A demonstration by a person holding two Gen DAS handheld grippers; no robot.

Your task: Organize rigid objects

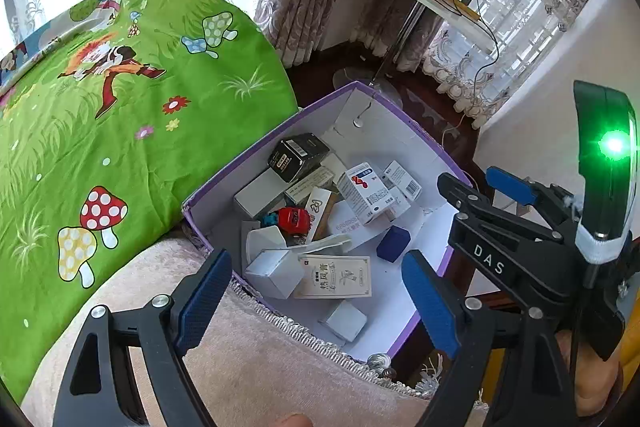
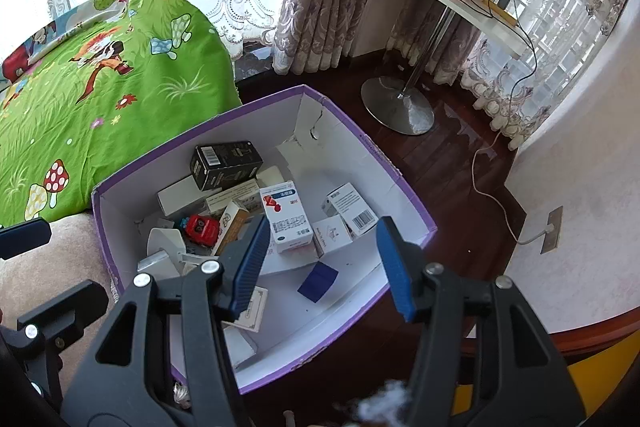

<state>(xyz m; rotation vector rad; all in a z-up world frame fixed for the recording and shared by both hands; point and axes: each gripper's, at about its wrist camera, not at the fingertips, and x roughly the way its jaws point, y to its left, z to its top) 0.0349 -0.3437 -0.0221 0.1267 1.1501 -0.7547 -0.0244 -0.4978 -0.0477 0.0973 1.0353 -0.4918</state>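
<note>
Left gripper (image 1: 316,299): nearest the lens, jaws spread wide with nothing between the blue pads (image 1: 204,299); it hovers over the near end of the box, released.
Right gripper (image 2: 324,267): jaws partly apart and empty, hanging above the box interior; in the left wrist view it shows at right as a black clamp lettered DAS (image 1: 500,223).
Purple-rimmed cardboard box (image 2: 400,183): sits on a pale fringed cushion (image 1: 248,359), just beside a green cartoon bedspread (image 1: 120,131); its white inner walls are torn at the far corner.
Where the objects are: all inside the box, piled loosely toward the bedspread side.
White medicine carton with red mark (image 2: 286,215): light, stiff card, crushable if squeezed hard; best taken across its narrow faces.
Black carton with barcode (image 2: 224,165): resting tilted on other cartons, glossy, likely to slide; grip the long sides.
Small dark blue box (image 2: 318,281): lies alone on the box floor, well apart from the pile; compact and rigid, the easiest pick.
Red toy car (image 2: 202,229): hard plastic, rounded, may roll; wedged between cartons.
Flat carton with Chinese print (image 1: 336,277): lies flat, thin; an edge must be lifted first.
Hard to make out: the cartons under the pile are mostly covered; the white pieces beside the toy are unclear in shape; the near box corner is hidden behind the right gripper's fingers.
</note>
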